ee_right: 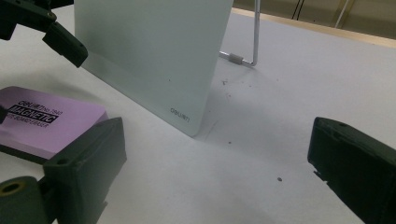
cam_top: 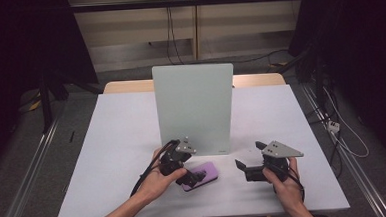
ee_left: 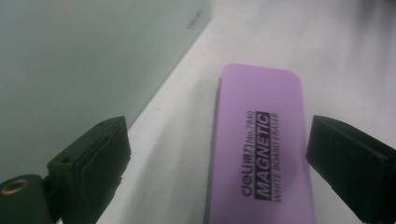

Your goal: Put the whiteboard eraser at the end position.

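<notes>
A purple magnetic whiteboard eraser [cam_top: 208,173] lies flat on the white table [cam_top: 118,147], in front of an upright pale green glass board [cam_top: 194,108]. My left gripper [cam_top: 196,177] is over the eraser's left end. In the left gripper view the eraser [ee_left: 261,140] lies between the open jaws of my left gripper [ee_left: 219,140], and the pads stand clear of it. My right gripper [cam_top: 248,156] rests to the eraser's right, pointing left. It [ee_right: 217,149] stands open on bare table. The right gripper view has the eraser [ee_right: 51,121] at its left.
The glass board [ee_right: 154,56] stands on a thin metal wire prop [ee_right: 254,32] behind it. A wooden strip [cam_top: 259,80] runs along the table's far edge. Cables lie on the floor [cam_top: 342,135] to the right of the table.
</notes>
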Demonstrator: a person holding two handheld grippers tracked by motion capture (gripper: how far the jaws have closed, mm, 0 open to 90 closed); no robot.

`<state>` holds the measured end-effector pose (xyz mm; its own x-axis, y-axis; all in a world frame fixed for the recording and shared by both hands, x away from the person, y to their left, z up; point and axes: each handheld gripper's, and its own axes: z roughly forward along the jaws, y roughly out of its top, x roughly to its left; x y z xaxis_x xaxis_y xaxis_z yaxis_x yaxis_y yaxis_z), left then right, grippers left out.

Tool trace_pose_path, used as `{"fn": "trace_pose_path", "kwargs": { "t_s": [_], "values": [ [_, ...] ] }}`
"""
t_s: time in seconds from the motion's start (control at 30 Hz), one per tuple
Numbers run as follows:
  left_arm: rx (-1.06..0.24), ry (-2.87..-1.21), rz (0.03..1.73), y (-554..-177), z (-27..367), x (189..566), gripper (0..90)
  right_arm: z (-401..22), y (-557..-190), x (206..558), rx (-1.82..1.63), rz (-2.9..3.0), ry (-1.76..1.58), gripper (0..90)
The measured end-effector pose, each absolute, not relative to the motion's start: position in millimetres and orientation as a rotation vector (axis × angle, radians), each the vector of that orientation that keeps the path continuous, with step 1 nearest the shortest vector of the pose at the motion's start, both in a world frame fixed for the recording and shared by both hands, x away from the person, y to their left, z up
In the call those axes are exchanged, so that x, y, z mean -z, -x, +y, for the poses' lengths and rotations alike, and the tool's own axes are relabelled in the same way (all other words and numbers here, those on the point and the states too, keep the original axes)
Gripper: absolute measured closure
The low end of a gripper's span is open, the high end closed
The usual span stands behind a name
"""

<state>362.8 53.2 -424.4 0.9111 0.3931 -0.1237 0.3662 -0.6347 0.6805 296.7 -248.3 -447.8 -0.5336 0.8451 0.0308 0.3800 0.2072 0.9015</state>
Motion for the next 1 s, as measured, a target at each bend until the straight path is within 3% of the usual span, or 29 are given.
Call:
{"fn": "trace_pose_path", "kwargs": {
  "t_s": [0.23, 0.5, 1.0],
  "values": [
    [-0.214, -2.208, 0.589, -367, 70, 412, 7.0, -248, -297, 448, -1.289, 2.012, -1.139, 4.2],
    [-0.31, -2.141, 0.623, -369, 88, 410, 8.5, -248, -297, 448, -1.281, 2.015, -1.136, 4.2],
    [-0.399, -2.006, 0.736, -367, 129, 401, 6.6, -249, -295, 449, -1.268, 2.014, -1.152, 4.2]
  ]
}}
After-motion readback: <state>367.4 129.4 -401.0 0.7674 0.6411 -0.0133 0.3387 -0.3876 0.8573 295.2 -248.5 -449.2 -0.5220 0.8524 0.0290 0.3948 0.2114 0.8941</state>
